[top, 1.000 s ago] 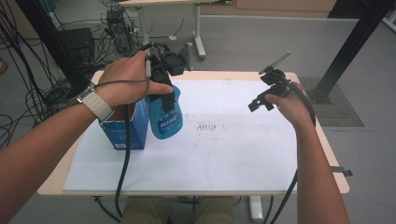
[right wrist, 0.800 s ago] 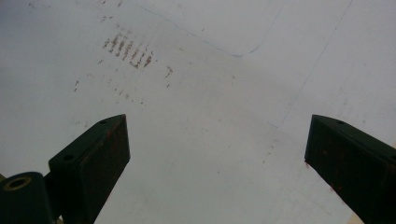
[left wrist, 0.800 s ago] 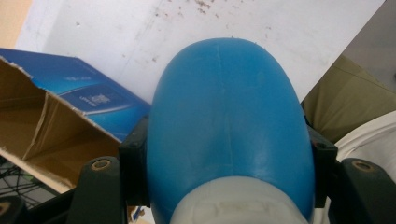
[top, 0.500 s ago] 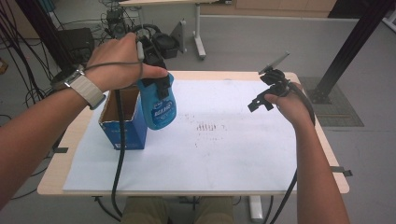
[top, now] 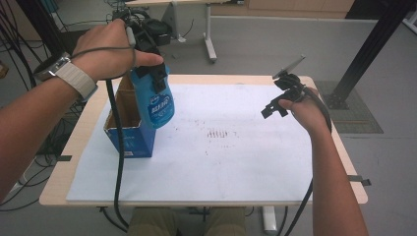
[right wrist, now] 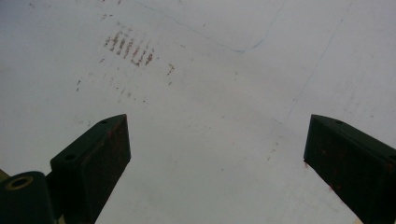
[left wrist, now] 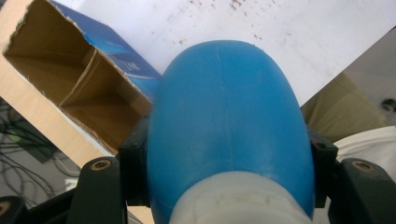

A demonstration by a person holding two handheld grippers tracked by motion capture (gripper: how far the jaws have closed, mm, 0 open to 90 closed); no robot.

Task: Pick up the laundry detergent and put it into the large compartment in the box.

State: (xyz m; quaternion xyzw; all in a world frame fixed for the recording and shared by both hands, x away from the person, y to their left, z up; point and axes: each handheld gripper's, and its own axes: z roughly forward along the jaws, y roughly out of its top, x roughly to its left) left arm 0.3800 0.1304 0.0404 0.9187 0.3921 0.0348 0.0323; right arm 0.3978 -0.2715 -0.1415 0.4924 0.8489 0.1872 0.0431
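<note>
Blue bottle (top: 156, 101) hangs in the upper left of the high view, clear of the counter (top: 236, 78), above the open blue box (top: 129, 129) and grasped near its top by the left gripper's (top: 150, 71) jaws. Right gripper (top: 281, 101), mid-right over the white sheet (top: 221, 162), holds its jaws released, nothing between them.

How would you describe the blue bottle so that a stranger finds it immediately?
Start at the white sheet covering the table, then go to the open blue cardboard box near its left edge. The blue bottle hangs above that box, clamped in the left tool; it alone is smooth, rounded plastic and lifted off the table.
</note>
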